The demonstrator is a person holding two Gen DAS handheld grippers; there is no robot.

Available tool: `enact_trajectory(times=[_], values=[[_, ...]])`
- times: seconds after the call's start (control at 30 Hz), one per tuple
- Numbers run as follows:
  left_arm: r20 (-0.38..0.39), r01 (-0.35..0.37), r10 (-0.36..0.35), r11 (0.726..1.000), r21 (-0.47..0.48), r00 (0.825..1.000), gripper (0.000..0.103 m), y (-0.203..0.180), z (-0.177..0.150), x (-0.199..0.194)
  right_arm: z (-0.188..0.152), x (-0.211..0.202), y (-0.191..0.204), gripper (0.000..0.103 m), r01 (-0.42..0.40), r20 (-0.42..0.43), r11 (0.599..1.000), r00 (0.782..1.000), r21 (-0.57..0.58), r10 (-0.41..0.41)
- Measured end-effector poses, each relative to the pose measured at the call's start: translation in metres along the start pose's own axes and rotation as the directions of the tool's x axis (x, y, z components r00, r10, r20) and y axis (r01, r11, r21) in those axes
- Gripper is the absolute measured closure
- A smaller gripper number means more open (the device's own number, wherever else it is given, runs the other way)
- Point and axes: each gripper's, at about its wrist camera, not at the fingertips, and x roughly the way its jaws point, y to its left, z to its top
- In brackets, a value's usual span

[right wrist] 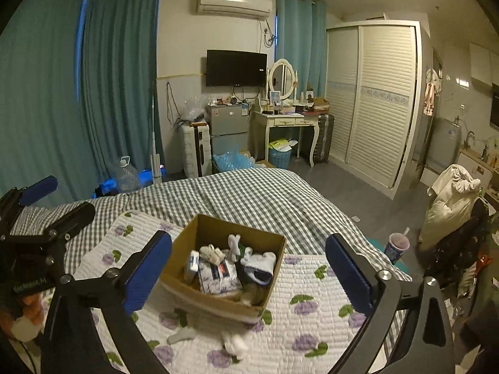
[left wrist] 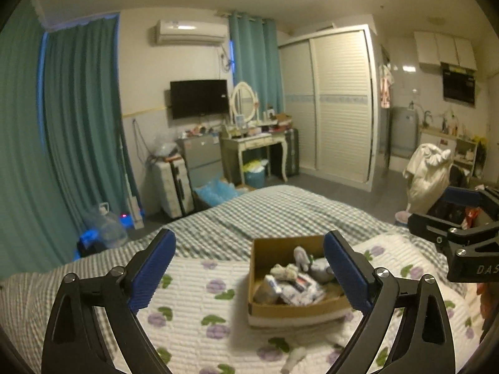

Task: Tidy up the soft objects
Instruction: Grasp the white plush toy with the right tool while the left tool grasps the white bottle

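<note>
An open cardboard box (left wrist: 259, 283) (right wrist: 274, 268) sits on a white quilt with purple flowers (left wrist: 193, 299) (right wrist: 312, 318). It holds several soft things: socks, a small white plush (right wrist: 234, 243), a tissue pack (right wrist: 218, 275). A white plush toy (right wrist: 235, 342) (left wrist: 296, 355) lies on the quilt just in front of the box. My left gripper (left wrist: 249, 272) is open and empty above the quilt, short of the box. My right gripper (right wrist: 249, 275) is open and empty, its fingers framing the box from above.
The bed has a green checked cover (right wrist: 249, 196). A drink cup with a straw (right wrist: 396, 246) stands beside the bed on the right. A chair piled with clothes (right wrist: 452, 205), a wardrobe (right wrist: 380, 103), a dressing table (right wrist: 287, 118) and a fridge (right wrist: 227, 124) stand beyond.
</note>
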Motion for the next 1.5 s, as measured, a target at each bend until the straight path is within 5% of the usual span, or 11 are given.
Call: enact_trajectory(times=[0.23,0.47,0.8,0.97,1.17,1.33,1.5], values=[[-0.057,-0.027,0.028,1.0,0.007,0.998,0.006,-0.008,-0.059,0.017,-0.057,0.018,0.006,0.002,-0.026,-0.076,0.999,0.997,-0.02,0.024],[-0.248,-0.009,0.004,1.0,-0.018,0.969,0.006,-0.022,-0.129,0.07,-0.127,0.092,0.003,0.004,-0.08,-0.251,0.997,0.965,-0.003,0.076],[-0.4,0.009,-0.005,1.0,0.01,0.916,0.008,-0.04,-0.198,0.125,-0.2,0.186,0.003,0.036,-0.141,-0.468,0.99,0.876,-0.027,0.112],[-0.44,0.068,-0.068,0.998,-0.015,0.895,0.008,-0.051,-0.213,0.133,-0.22,0.208,0.007,0.066,-0.198,-0.539,0.98,0.828,-0.022,0.155],[-0.487,0.091,-0.076,0.996,0.008,0.87,0.032,-0.07,-0.224,0.151,-0.219,0.202,0.0,0.07,-0.215,-0.523,0.977,0.833,-0.006,0.18],[-0.492,0.161,-0.136,0.987,0.008,0.86,0.071,-0.081,-0.225,0.148,-0.217,0.193,-0.015,0.07,-0.196,-0.512,0.98,0.841,0.012,0.175],[-0.488,0.184,-0.157,0.983,0.007,0.859,0.072,-0.084,-0.22,0.132,-0.214,0.178,-0.024,0.072,-0.17,-0.485,0.985,0.861,0.009,0.153]])
